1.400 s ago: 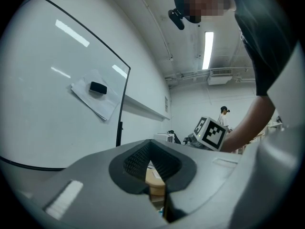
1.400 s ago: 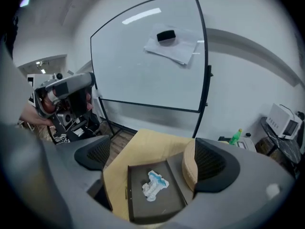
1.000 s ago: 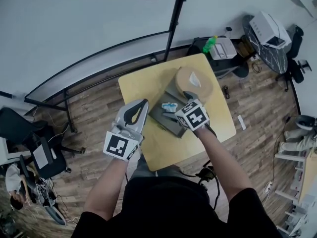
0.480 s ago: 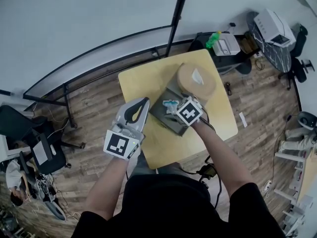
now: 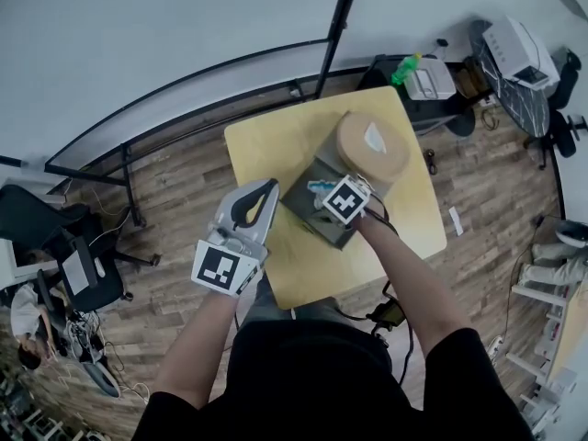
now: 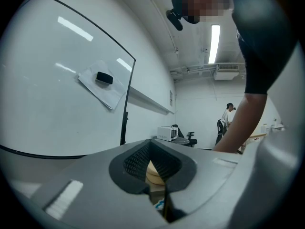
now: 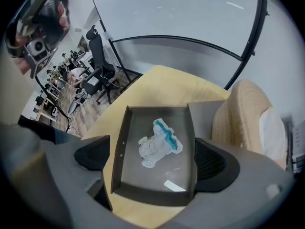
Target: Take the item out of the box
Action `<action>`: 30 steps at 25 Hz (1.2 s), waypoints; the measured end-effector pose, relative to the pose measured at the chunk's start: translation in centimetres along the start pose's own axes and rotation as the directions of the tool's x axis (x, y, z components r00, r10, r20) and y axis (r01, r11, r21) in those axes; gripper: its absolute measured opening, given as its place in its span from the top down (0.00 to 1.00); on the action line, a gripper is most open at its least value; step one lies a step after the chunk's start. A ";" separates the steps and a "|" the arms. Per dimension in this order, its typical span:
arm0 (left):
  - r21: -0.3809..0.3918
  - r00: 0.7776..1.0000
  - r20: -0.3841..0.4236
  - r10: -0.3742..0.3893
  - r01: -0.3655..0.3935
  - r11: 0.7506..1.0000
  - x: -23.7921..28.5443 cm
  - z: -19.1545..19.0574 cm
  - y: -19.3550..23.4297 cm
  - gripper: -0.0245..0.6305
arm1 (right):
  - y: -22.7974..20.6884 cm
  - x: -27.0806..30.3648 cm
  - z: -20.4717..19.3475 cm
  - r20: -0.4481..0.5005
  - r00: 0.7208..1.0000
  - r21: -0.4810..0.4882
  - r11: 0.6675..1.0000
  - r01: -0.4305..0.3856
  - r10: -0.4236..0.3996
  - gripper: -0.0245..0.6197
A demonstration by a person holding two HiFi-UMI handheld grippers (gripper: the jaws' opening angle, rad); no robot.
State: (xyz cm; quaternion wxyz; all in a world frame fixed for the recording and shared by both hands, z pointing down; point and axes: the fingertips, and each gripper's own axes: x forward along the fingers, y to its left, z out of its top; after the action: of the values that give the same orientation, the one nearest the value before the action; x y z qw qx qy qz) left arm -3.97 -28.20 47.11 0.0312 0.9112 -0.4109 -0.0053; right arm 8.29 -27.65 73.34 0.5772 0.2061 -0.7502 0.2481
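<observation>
A shallow dark grey box (image 7: 120,142) lies open on the yellow table (image 5: 266,150). In it is the item (image 7: 157,144), a crumpled white piece with a blue edge, also in the head view as the item (image 5: 316,187). My right gripper (image 7: 152,159) hovers open just above the box's near end, its pads either side of the box and apart from the item. In the head view the right gripper (image 5: 326,195) covers part of the box (image 5: 299,202). My left gripper (image 5: 266,189) is held off the table's left side, shut on nothing; the left gripper view shows its jaws (image 6: 151,162) closed.
A round tan woven basket (image 5: 372,147) with something white in it stands against the box's far right side. A small white slip (image 7: 172,186) lies in the box's near corner. Office chairs and a whiteboard frame (image 5: 331,35) surround the table. A person stands in the far room.
My right gripper has moved left and forward over the box, closer to the item. The left gripper has stayed where it was.
</observation>
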 end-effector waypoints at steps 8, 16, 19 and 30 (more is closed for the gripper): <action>-0.006 1.000 -0.029 0.010 -0.010 1.000 -1.1 -1.5 0.2 0.96 | 1.9 3.2 -1.2 -0.081 0.989 0.033 0.992 -0.122 0.124 0.13; -0.042 0.992 -0.127 0.013 -0.018 0.999 -2.0 -3.7 0.0 0.96 | 0.3 5.6 -0.9 -0.101 0.990 -0.002 0.995 -0.100 0.099 0.21; -0.041 0.991 -0.133 0.013 -0.019 0.999 -2.4 -3.7 0.1 0.96 | 0.3 6.1 -1.2 -0.114 0.989 -0.006 0.995 -0.098 0.097 0.29; -0.050 0.990 -0.141 0.012 -0.019 0.999 -2.8 -4.0 0.2 0.96 | 0.1 5.8 -1.2 -0.117 0.989 0.043 0.996 -0.084 0.089 0.81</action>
State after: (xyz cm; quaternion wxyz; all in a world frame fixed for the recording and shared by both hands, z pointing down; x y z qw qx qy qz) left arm -5.81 -25.98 51.09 0.0835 0.9049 -0.4145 0.0486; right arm 7.73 -26.91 79.17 0.6054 0.1691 -0.7180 0.2989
